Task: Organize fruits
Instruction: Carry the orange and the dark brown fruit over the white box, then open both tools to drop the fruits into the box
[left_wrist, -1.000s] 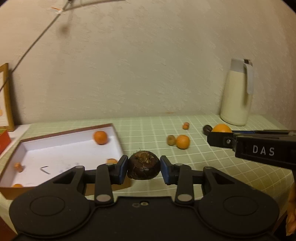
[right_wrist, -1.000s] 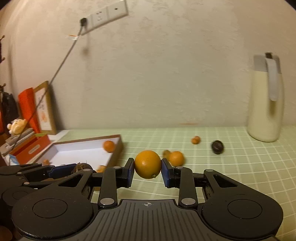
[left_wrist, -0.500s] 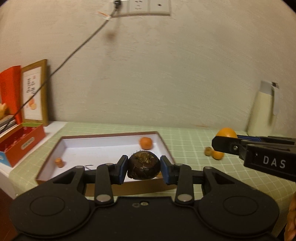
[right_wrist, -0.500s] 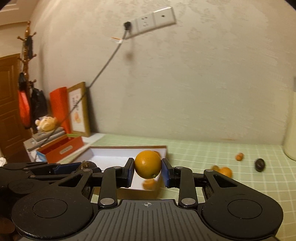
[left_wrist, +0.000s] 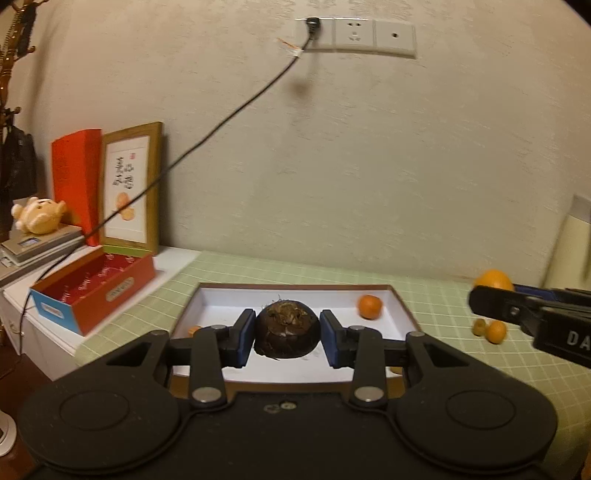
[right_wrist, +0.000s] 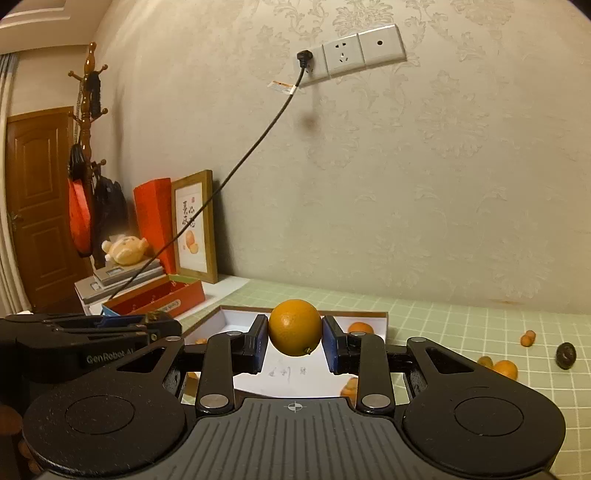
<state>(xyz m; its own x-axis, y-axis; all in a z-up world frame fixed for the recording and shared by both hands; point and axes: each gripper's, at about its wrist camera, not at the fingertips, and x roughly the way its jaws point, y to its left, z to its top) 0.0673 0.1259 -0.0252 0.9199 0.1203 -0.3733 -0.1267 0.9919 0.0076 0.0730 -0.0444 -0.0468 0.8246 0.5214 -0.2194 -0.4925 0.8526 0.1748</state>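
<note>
My left gripper (left_wrist: 287, 336) is shut on a dark brown round fruit (left_wrist: 287, 330) and holds it above the white-lined brown box (left_wrist: 221, 301). My right gripper (right_wrist: 294, 338) is shut on a large orange (right_wrist: 294, 326), also above the box (right_wrist: 236, 321). The right gripper shows at the right of the left wrist view with its orange (left_wrist: 493, 280). A small orange (left_wrist: 369, 306) lies in the box's far right corner, and smaller orange fruits lie along its near side.
On the green checked tablecloth (right_wrist: 461, 325) to the right lie small oranges (right_wrist: 505, 368), a tiny orange fruit (right_wrist: 528, 338) and a dark fruit (right_wrist: 566, 355). A red open box (left_wrist: 92, 291), a framed picture (left_wrist: 127, 190) and a plush toy (left_wrist: 38, 219) stand left. A cable hangs from the wall socket.
Both grippers have swung left with their fruits, from over the loose fruits on the cloth to above the box. Both stay shut.
</note>
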